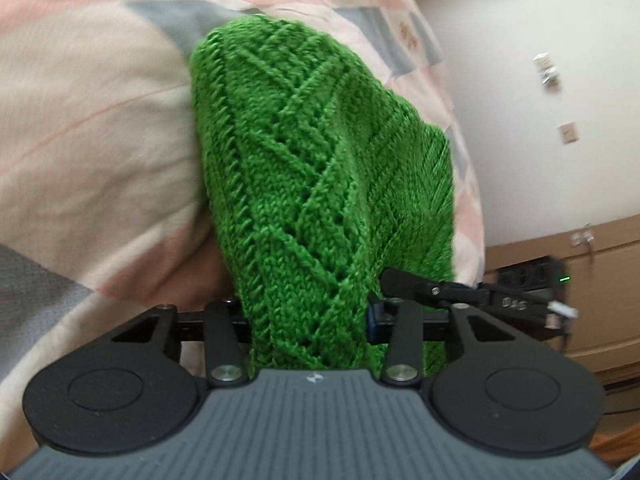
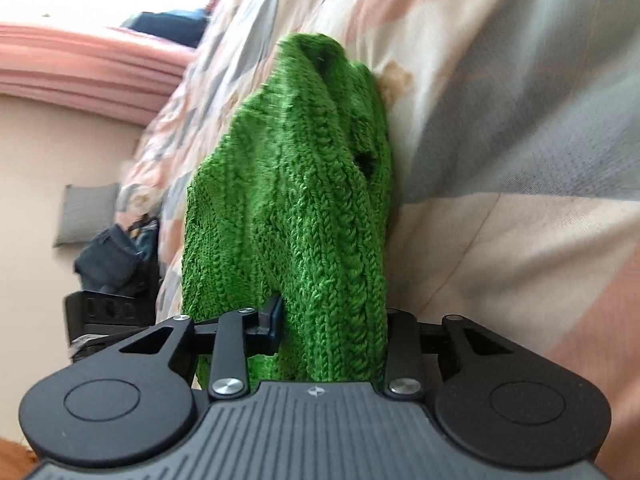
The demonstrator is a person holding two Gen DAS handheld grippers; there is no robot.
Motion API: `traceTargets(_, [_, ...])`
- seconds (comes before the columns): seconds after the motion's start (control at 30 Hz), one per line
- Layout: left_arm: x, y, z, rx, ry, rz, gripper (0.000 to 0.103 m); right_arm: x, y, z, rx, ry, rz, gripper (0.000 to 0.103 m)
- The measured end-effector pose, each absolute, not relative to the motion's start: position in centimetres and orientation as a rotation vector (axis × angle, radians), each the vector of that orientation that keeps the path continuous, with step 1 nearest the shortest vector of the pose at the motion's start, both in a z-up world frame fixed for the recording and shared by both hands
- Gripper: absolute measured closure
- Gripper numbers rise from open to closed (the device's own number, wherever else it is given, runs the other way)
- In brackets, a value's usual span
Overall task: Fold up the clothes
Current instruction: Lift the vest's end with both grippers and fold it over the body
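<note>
Nearest the left wrist camera is the grey ribbed body of the left tool (image 1: 310, 322), with black round hubs on either side and black linkage arms reaching forward. Its two arms are drawn in on a bunch of bright green knitted garment (image 1: 316, 168), which fills the gap between them, so this tool is clamped on the knit. The garment rises away from the tool in a thick fold with a diamond lace pattern. Behind it lies a bed quilt (image 1: 88, 120) in pink, cream and grey patches. To the right, the other tool's black arm pokes in just beside the knit, and beyond it are a pale wall and a wooden cabinet (image 1: 592, 280). In the right wrist view, the right tool (image 2: 332, 332) has the same grey body and black arms, likewise closed on the green garment (image 2: 292, 208), gathered here into a ribbed, cabled bundle. The quilt (image 2: 520, 160) fills the right side. At left sit a dark bag (image 2: 116, 260) and a pink curtain (image 2: 80, 64). Both views are slightly blurred.
</note>
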State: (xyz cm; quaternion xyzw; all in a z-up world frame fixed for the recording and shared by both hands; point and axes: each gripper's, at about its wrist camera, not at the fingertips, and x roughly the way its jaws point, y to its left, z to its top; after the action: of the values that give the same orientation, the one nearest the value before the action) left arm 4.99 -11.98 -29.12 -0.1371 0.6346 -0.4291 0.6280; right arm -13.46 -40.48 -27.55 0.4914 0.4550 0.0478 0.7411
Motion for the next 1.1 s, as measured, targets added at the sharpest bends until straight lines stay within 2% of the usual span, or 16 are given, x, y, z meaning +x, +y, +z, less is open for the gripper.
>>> traceTargets(0.27, [4.9, -16.4, -18.8, -0.229, 1.495, -1.043, 0.067, -16.2, -42.8, -16.5, 1.084, 1.002, -0.023, 0.07])
traceTargets(0.43, [5.3, -23.6, -15.1, -0.197, 1.455, -1.144, 0.067, -18.6, -48.4, -12.8, 1.083, 0.922, -0.1, 0.07])
traceTargets(0.57, [4.2, -30.5, -14.4, -0.173, 1.431, -1.193, 0.067, -20.3, -55.7, -12.4, 1.083, 0.899, -0.15, 0.07])
traceTargets(0.77, [0.5, -42.6, -15.2, -0.24, 1.438, -1.158, 0.067, -20.5, -70.0, -13.6, 1.005, 0.961, -0.14, 0.07])
traceTargets(0.93, [-3.0, -52.5, -16.6, -0.314, 1.413, -1.116, 0.067, -20.7, -82.1, -15.3, 0.933, 0.994, -0.099, 0.07])
traceTargets(1.1, [-3.4, -61.0, -17.8, -0.32, 1.365, -1.109, 0.067, -19.6, -89.4, -17.9, 0.892, 0.98, -0.071, 0.07])
